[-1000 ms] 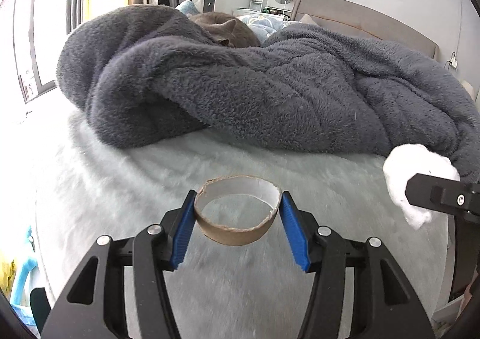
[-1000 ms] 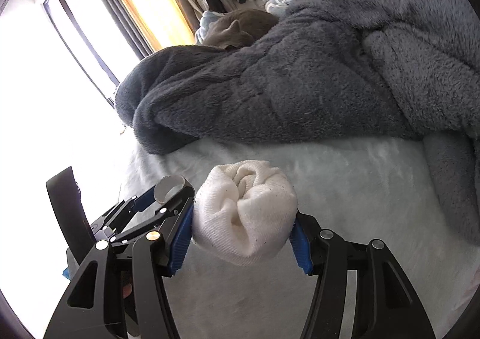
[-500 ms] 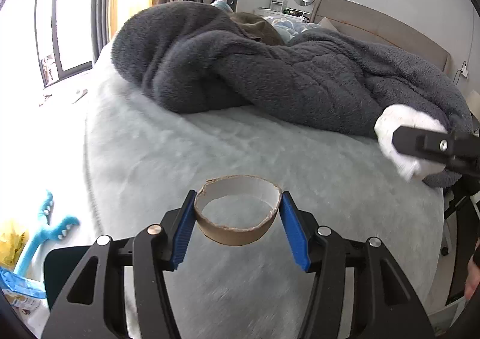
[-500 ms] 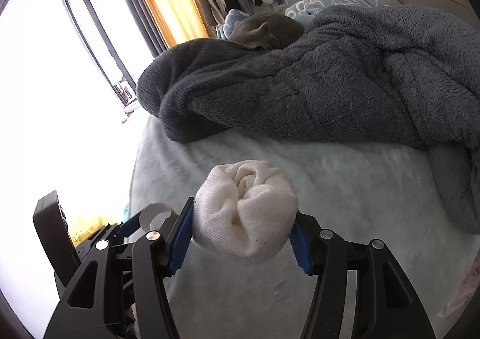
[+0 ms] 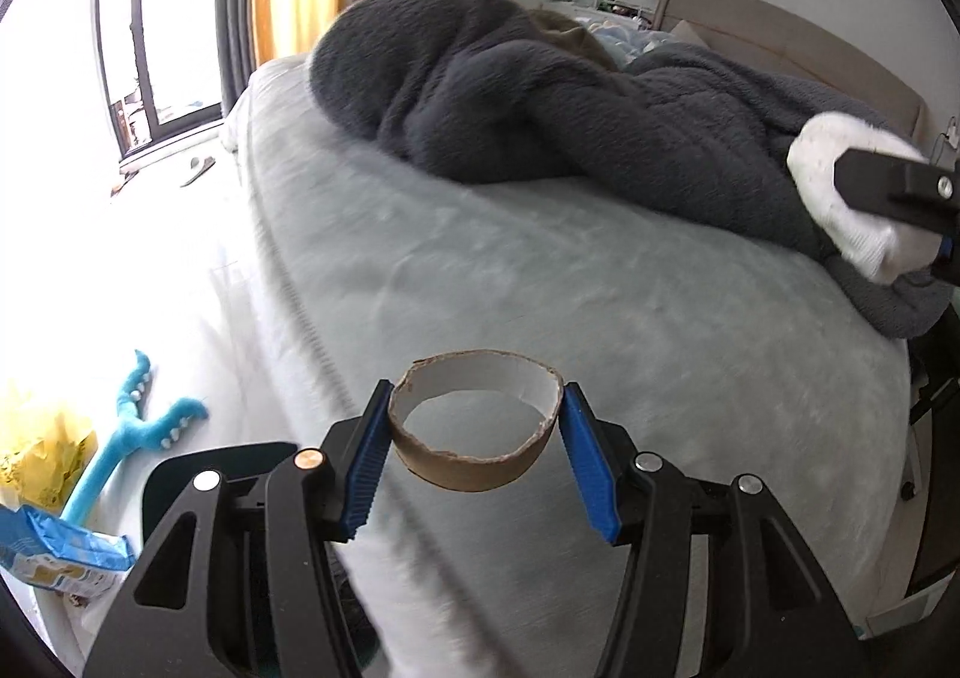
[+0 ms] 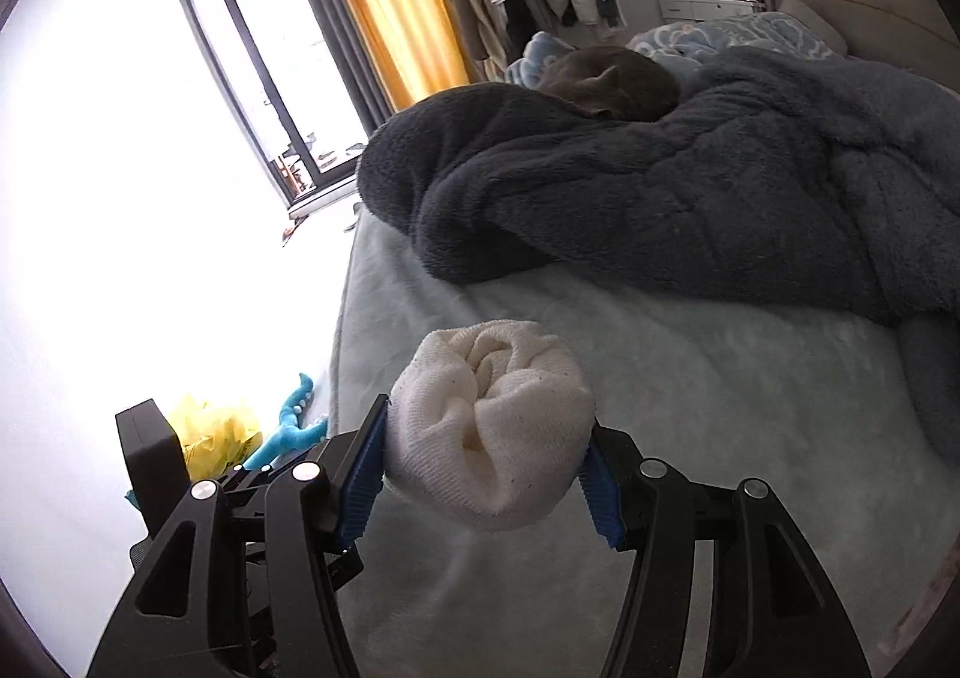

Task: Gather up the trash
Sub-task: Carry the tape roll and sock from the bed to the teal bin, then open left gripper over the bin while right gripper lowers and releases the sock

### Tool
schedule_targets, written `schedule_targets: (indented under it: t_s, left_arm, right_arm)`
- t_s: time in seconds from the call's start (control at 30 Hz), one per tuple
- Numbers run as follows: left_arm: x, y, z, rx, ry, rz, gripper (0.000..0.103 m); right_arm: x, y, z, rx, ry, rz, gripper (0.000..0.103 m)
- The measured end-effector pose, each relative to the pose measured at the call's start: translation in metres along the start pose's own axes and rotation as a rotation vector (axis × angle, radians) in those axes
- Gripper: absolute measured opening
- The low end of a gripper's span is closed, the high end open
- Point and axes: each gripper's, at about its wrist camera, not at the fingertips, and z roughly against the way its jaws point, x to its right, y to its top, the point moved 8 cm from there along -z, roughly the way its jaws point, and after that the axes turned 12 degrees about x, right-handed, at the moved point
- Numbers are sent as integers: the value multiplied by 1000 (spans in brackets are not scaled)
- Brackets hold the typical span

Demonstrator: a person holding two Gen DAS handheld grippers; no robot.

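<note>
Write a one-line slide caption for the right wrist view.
Right tool grips a balled white sock above the pale grey bed, dark fleece blanket behind.

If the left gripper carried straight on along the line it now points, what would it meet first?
Most likely the pale grey bed cover: the left gripper, shut on the cardboard ring, angles down toward it, well short of the dark fleece blanket. Depth is hard to judge here.

My left gripper (image 5: 477,453) has matte black arms with triangular cut-outs, round silver screws and one copper-toned screw at the pivots, and ribbed blue pads (image 5: 365,474) lining each finger. My right gripper (image 6: 489,468) is built alike: black frame, silver screw heads, blue ridged pads (image 6: 359,475).
</note>
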Motion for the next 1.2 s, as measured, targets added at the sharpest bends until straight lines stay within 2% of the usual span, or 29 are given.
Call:
schedule_targets:
  t_s: [0.47, 0.83, 0.93, 1.03, 1.1, 1.2]
  left_arm:
    - [-79, -21, 21, -69, 62, 41, 58]
    - [-143, -53, 23, -213, 117, 118, 58]
    - [-155, -68, 22, -274, 126, 129, 59]
    - [-165, -84, 22, -342, 125, 138, 64]
    - [-171, -91, 24, -363, 128, 135, 77]
    - [-179, -92, 31, -363, 129, 137, 79]
  right_arm:
    - [-75, -12, -42, -51, 91, 84, 59]
    - [-141, -35, -74, -104, 174, 130, 59]
    - [-159, -43, -85, -123, 193, 147, 59]
    - [-169, -50, -93, -141, 205, 153, 59]
    - [-176, -55, -100, -155, 210, 162, 59]
    - [-182, -60, -110, -173, 214, 179, 59]
